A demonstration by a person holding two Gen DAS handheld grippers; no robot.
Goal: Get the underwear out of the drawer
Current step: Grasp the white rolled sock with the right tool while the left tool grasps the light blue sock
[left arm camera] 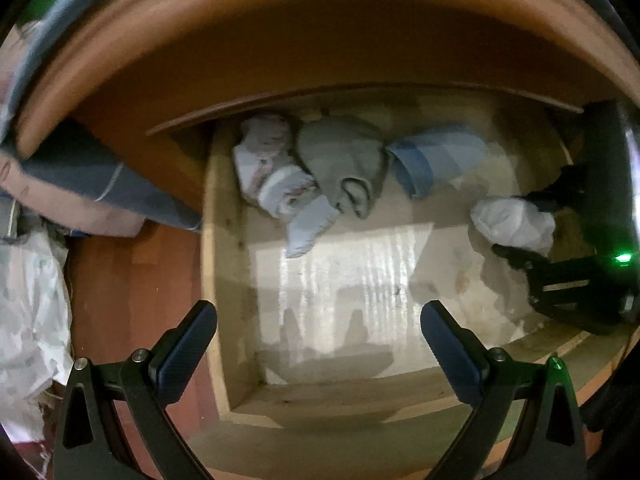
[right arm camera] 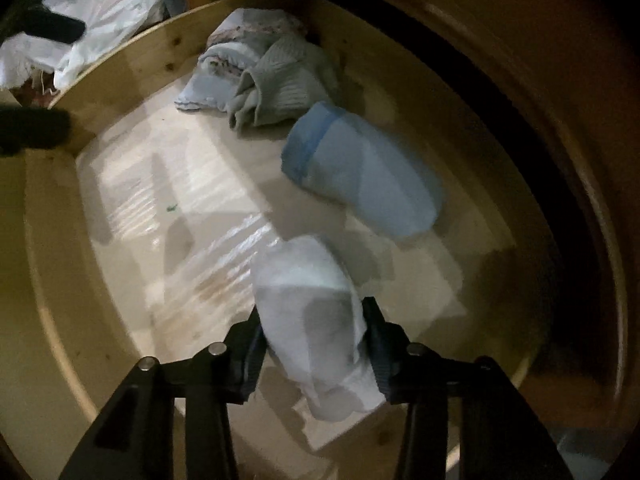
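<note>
The open wooden drawer (left arm camera: 224, 264) holds rolled underwear. My right gripper (right arm camera: 314, 320) is shut on a white roll (right arm camera: 308, 304) inside the drawer; it also shows in the left wrist view (left arm camera: 514, 222), with the right gripper (left arm camera: 520, 226) at the drawer's right side. A light blue roll (right arm camera: 360, 176) (left arm camera: 436, 158), a grey roll (right arm camera: 284, 84) (left arm camera: 340, 160) and a patterned white roll (right arm camera: 236, 48) (left arm camera: 272, 164) lie along the back. My left gripper (left arm camera: 318, 320) is open and empty above the drawer's front left.
Brown furniture (left arm camera: 320, 48) overhangs the drawer's back. Bedding (left arm camera: 80, 184) and a white plastic bag (left arm camera: 28, 300) lie left of the drawer over a red-brown floor (left arm camera: 132, 280). The drawer's pale bottom (right arm camera: 180, 200) shows in the middle.
</note>
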